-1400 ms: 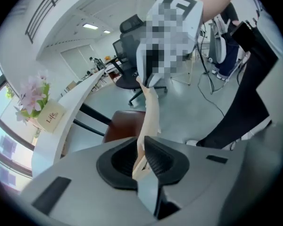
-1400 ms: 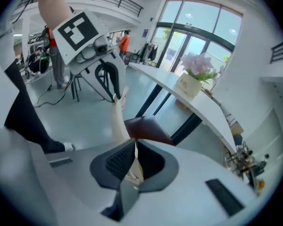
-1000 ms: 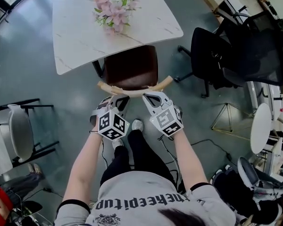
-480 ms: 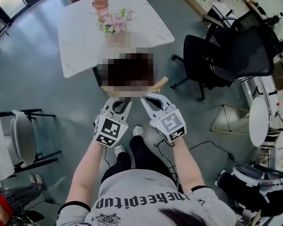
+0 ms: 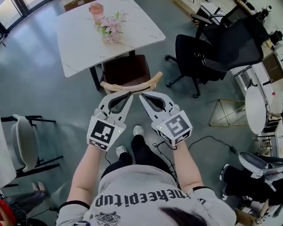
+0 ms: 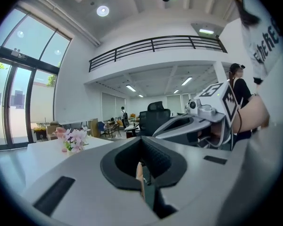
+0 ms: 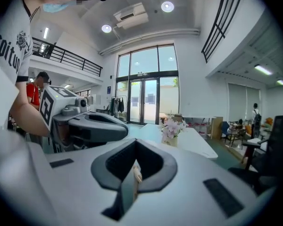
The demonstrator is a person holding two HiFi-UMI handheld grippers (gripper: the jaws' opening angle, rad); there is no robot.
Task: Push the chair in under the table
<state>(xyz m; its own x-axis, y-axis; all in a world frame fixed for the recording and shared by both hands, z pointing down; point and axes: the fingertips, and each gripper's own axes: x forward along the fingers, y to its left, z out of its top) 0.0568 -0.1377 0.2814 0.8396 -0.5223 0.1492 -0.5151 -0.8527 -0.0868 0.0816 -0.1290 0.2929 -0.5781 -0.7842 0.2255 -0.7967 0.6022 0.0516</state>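
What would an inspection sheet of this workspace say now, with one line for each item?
Surface: white marble table on a grey floor.
Job's things: brown chair, seat front at the table's edge, backrest toward the person.
Clutter: flower vase and pink cup on the table.
Grippers: left gripper and right gripper both shut, empty, near the backrest.
Cables: black cable on the floor.
Surroundings: black office chairs, white chair, round white table.

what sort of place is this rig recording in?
Probably an open-plan office or co-working space: a black office chair, a marble-look table and a mezzanine railing overhead.
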